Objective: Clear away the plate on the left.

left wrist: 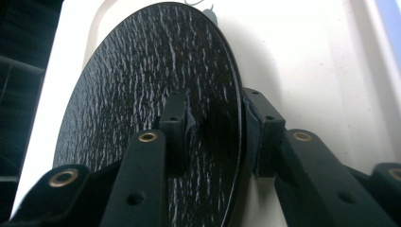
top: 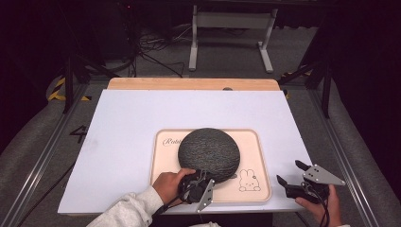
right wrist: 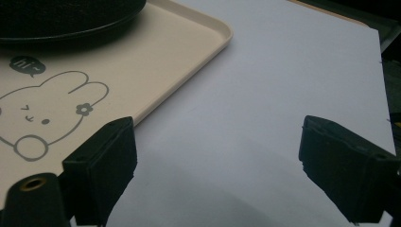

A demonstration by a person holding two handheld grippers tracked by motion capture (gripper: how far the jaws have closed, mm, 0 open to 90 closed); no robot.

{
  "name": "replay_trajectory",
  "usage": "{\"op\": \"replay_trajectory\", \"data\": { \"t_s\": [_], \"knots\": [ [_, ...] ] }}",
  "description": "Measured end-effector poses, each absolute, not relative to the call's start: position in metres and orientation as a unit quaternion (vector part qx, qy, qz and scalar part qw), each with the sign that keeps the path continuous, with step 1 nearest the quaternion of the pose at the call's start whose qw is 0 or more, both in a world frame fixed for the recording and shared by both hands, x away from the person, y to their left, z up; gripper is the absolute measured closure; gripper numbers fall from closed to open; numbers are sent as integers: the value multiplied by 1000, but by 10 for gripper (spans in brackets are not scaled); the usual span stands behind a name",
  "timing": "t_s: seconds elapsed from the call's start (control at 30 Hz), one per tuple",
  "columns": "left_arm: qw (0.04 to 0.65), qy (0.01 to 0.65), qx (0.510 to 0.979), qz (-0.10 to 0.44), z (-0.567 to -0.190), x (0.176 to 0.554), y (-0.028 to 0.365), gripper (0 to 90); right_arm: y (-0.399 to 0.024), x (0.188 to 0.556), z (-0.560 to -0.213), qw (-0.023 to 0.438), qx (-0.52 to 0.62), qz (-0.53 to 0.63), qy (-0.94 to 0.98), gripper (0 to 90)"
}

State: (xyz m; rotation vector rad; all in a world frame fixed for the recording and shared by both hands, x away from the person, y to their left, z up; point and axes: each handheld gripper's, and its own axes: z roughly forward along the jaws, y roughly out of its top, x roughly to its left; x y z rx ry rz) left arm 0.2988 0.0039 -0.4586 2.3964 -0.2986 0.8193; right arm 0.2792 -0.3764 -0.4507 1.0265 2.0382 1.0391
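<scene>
A white table (top: pixel 123 137) stands on a grey floor (top: pixel 227 56), with a wooden strip (top: pixel 189 84) along the table's far edge, a white metal stand (top: pixel 231 21) beyond the table, and black cables (top: pixel 151 45) left of that stand.

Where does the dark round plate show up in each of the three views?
High view: dark round plate on the tray's middle, near edge at the left gripper.
Left gripper view: centre-left, edge pinched between the jaws.
Right gripper view: top-left corner.
Shared landmark: the beige tray.
</scene>
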Motion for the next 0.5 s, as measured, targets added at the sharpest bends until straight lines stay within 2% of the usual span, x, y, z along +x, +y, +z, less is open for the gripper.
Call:
{"op": "replay_trajectory", "data": {
  "t_s": [0.5],
  "knots": [
    [313,-84,901,287,-450,300,12,502,-375,279,-450,310,387,395,774,126]
  ]
}}
